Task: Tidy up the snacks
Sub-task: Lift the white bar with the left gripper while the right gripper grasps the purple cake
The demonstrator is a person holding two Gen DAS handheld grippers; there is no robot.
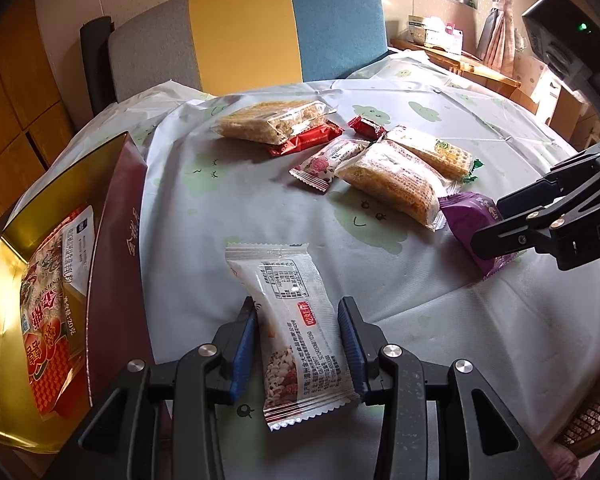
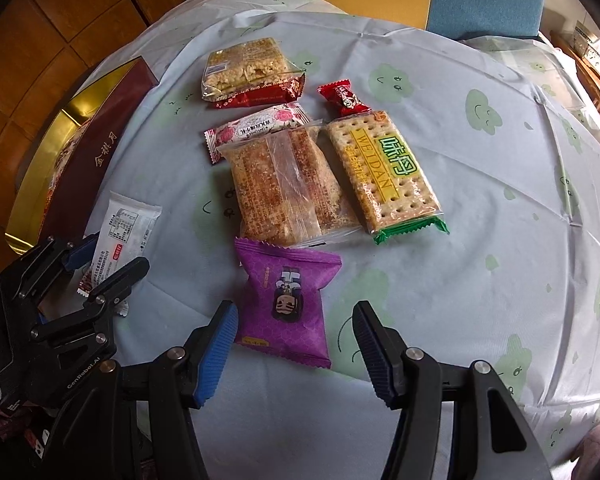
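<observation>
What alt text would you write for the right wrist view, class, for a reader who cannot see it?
The right gripper, jaws open, hovers over a purple snack packet on a cloud-print tablecloth. Beyond lie more wrapped snacks; at left, the left gripper holds a white packet near a maroon box.

Table (image 2: 440,300): snack packets (image 2: 284,188), maroon box (image 2: 100,156).

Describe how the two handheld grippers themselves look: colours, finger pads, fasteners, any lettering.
Both are matte black, angular linkage frames. The left gripper and right gripper each carry two ribbed blue finger pads and round silver pivot bolts. The left one's body reads "GenRobot.AI" in white in the right wrist view; a green indicator light glows on the right one's black housing. No sleeves or cables are clearly visible.
</observation>
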